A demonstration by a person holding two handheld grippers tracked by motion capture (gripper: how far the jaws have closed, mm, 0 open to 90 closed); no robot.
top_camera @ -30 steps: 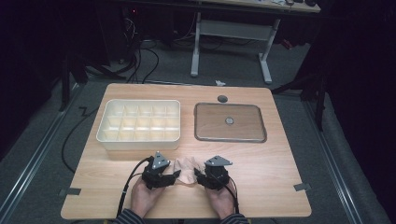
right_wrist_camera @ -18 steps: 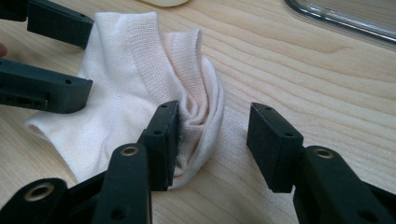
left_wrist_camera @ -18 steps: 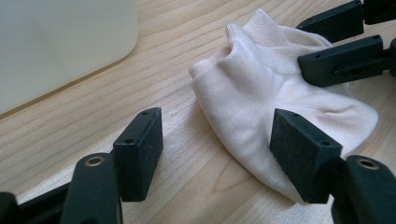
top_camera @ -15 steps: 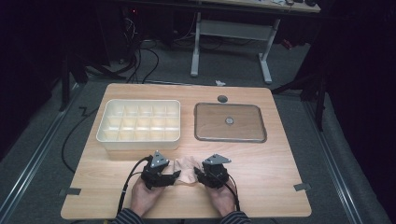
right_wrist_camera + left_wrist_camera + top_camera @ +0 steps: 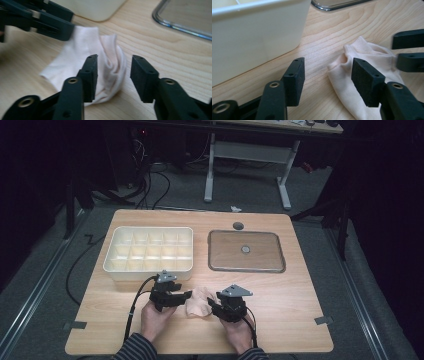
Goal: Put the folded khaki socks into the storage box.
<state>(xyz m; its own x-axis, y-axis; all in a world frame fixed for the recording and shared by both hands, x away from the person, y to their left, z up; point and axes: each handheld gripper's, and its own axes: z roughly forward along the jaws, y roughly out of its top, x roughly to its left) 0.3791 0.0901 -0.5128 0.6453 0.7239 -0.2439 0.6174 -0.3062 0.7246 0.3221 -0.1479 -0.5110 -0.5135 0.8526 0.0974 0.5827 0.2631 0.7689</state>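
A pale peach cloth (image 5: 198, 301) lies bunched on the wooden table (image 5: 300, 305) near the front edge, between my two grippers. My left gripper (image 5: 186, 295) is at its left side. In the left gripper view (image 5: 327, 77) the jaws stand apart and have just been closing, with only the cloth's (image 5: 372, 51) near corner between them and no pad pressing it. My right gripper (image 5: 211, 303) is at the cloth's right. Its jaws (image 5: 113, 75) have narrowed within the last second. They straddle a raised fold of the cloth (image 5: 75, 50), with a gap at the right pad.
A white compartment box (image 5: 150, 251) stands just beyond the left gripper, its wall (image 5: 254, 35) close by. A shallow metal tray (image 5: 246, 251) lies at the back right, and its rim (image 5: 175, 23) is in the right gripper view. A small dark disc (image 5: 238, 226) sits behind the tray.
My left gripper has shifted slightly away from the front edge, toward the white box. The right gripper has kept its place. The cloth still lies between them.
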